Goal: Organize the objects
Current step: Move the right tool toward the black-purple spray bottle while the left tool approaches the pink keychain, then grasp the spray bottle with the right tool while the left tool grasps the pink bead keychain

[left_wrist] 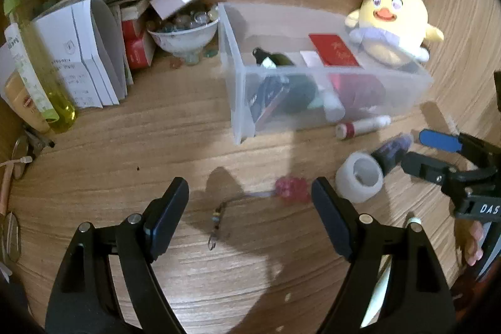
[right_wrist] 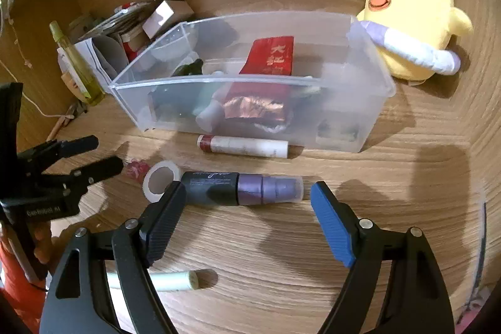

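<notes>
**Both grippers spread over the last loose items in front of the bin**

The clear plastic bin (right_wrist: 372, 102) sits toward the back of the wooden table (right_wrist: 281, 255), by its rear wall, already holding a red packet (right_wrist: 272, 58) with gold characters too blurred to read for certain, a dark bottle and other small things. What seems still unsorted lies along the bin's front side — a white tube with a red cap (right_wrist: 244, 146) touching its wall, then nearer the front edge a dark bottle with a purple cap (right_wrist: 241, 187) and a roll of clear tape (right_wrist: 159, 182) just beside it.

The right gripper (right_wrist: 247, 202) hangs released, jaws wide, straddling the purple-capped bottle lengthwise without pressing it; probably lined up to pick it. The left gripper (left_wrist: 250, 202) is likewise unclenched and holds nothing, its jaws either side of a pink charm on a chain (left_wrist: 289, 188), likely its target.

Legible writing is scant: "DAS" on the right gripper's body, and a faint script on the dark bottle I cannot make out. A yellow chick plush (right_wrist: 413, 30) leans by the bin's far right corner.
</notes>
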A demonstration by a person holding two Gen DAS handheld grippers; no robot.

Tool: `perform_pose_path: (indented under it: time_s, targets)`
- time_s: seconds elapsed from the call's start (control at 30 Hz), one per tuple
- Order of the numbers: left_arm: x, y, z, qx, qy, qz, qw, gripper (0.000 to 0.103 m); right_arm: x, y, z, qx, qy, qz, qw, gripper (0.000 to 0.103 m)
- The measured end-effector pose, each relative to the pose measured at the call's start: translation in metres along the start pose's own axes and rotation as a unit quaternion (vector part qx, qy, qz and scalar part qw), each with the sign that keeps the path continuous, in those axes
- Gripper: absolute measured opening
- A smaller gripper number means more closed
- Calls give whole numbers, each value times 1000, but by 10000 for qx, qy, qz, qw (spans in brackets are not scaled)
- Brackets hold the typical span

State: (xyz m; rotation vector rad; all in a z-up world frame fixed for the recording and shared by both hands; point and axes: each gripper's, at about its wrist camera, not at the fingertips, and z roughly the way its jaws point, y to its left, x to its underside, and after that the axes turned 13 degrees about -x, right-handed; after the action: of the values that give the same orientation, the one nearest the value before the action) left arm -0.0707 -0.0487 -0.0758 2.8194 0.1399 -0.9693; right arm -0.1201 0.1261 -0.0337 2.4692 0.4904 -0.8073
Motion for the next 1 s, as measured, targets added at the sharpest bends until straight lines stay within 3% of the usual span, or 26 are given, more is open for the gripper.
perform_pose_path:
  time_s: [0.6, 0.8, 1.0]
  targets:
    - [3, -16, 15, -23, 231, 312, 9992, 81, 2, 5, 27, 66, 315, 67, 9995, 84]
    - [1, -23, 15, -62, 132, 404, 9991, 65, -3, 4, 31, 108, 297, 69, 9995, 84]
    - [-2, -27, 15, -18, 20, 447, 9990, 43, -7, 2, 37, 241, 335, 11, 9991, 94]
